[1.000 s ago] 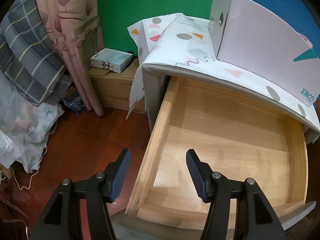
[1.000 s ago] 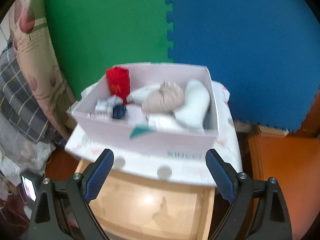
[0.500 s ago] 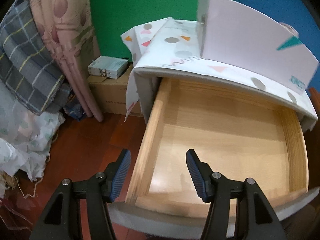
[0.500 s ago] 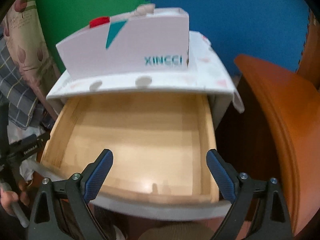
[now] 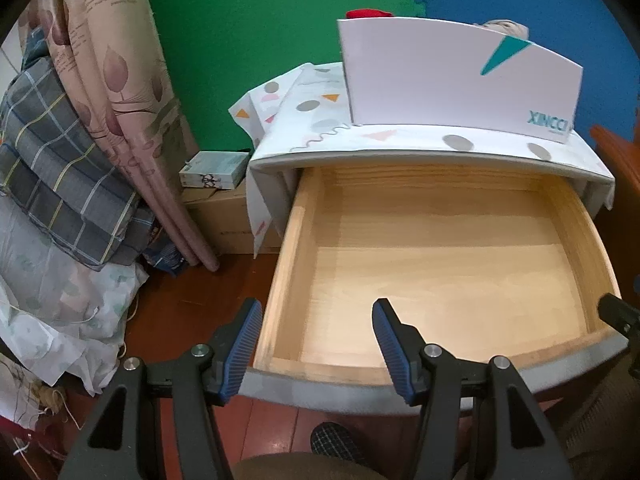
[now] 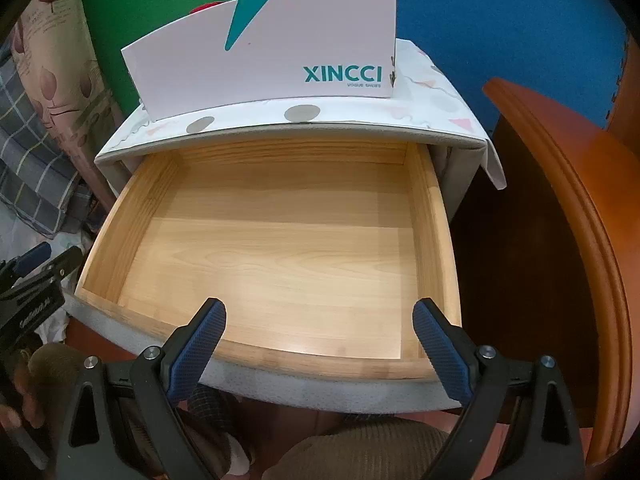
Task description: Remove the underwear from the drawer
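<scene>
The wooden drawer (image 5: 440, 280) (image 6: 280, 240) stands pulled out, and its floor is bare in both views. No underwear shows inside it. On the cabinet top above sits a white shoe box (image 5: 440, 80) (image 6: 260, 64); a red cloth (image 5: 368, 14) and a beige cloth (image 5: 504, 26) poke over its rim. My left gripper (image 5: 318, 320) hangs open over the drawer's front left corner, holding nothing. Over the front edge, my right gripper (image 6: 320, 320) is wide open and holds nothing too.
A patterned cloth (image 5: 304, 120) covers the cabinet top. Left of the cabinet are a pink curtain (image 5: 120, 100), plaid bedding (image 5: 52, 180) and a cardboard carton (image 5: 224, 216). Orange wooden furniture (image 6: 560, 200) stands close on the right. A person's knees are just below the drawer front.
The right gripper dropped from above the shoe box down to the drawer's front edge. The left gripper drifted back and rightward, bringing the drawer front into view. Both sets of jaws kept their spread.
</scene>
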### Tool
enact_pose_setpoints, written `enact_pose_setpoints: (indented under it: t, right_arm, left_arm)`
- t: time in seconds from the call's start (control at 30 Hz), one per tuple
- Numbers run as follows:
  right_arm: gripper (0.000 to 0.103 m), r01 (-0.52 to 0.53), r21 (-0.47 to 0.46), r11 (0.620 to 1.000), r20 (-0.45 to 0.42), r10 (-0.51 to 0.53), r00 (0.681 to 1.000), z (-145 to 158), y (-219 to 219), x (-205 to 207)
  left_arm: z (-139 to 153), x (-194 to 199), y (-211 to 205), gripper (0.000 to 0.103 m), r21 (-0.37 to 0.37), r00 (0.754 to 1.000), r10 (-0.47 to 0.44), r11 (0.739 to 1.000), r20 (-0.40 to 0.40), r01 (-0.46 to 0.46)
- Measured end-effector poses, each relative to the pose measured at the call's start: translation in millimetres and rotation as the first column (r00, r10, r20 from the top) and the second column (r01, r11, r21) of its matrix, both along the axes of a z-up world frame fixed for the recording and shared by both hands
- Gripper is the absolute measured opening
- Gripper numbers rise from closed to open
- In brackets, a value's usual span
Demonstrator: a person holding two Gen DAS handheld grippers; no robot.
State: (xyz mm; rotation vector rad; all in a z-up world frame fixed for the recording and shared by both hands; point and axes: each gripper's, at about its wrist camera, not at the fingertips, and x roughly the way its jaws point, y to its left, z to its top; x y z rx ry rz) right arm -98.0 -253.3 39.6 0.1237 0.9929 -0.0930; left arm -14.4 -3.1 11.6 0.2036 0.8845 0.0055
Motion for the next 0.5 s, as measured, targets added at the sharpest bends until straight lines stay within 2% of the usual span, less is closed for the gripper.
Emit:
enact_pose_setpoints:
  t: [0.17, 0.5]
  right_arm:
    - [0.096, 0.001, 0.003, 1.0, -0.005, -0.001, 1.0, -1.2, 0.9, -0.1]
    - [0.098, -0.023, -0.007, 1.0, 0.002, 0.023, 1.0, -4.1, 5.0, 1.0]
  left_arm:
    - [-1.6, -3.8, 0.3, 0.059, -0.03, 1.0, -0.015, 0.999, -0.018, 0.014]
    - [-6.3, -8.0, -4.8, 0.059, -0.042, 0.999, -0.023, 0.999, -0.027, 0.022]
